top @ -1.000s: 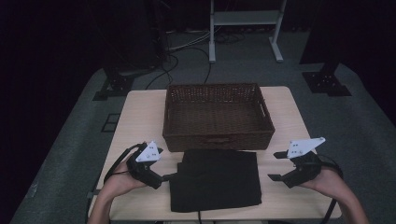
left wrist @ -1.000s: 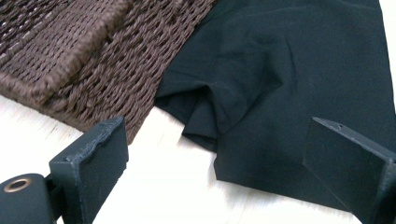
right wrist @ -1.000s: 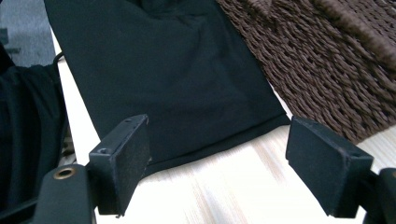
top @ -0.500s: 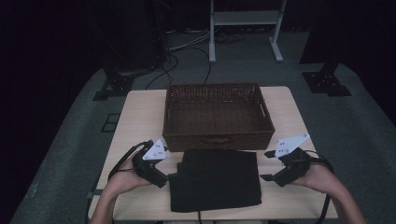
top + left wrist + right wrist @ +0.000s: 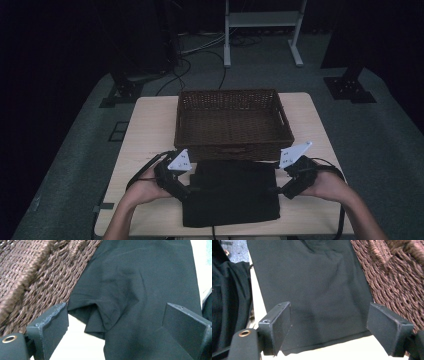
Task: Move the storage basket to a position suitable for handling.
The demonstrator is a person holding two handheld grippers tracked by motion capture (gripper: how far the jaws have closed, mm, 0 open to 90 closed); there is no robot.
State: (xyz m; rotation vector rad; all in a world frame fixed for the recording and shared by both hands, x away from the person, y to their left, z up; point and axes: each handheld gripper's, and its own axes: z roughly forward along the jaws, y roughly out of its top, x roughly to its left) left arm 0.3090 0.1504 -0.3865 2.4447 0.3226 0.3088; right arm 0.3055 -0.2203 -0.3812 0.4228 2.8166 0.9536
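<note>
Fingers of both grippers stand spread wide, gripping nothing: the left gripper [image 5: 186, 192] at the left edge of the folded black cloth [image 5: 231, 192], the right gripper [image 5: 278, 190] at its right edge. That cloth lies flat on the tabletop [image 5: 150, 130], its far edge touching the brown wicker basket [image 5: 233, 145], whose inside holds nothing. Bare tabletop flanks both sides.

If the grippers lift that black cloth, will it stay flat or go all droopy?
Probably droopy: the cloth is thin, folded fabric with soft creases at its corner. It looks light, and likely unfolds if lifted by one layer.
</note>
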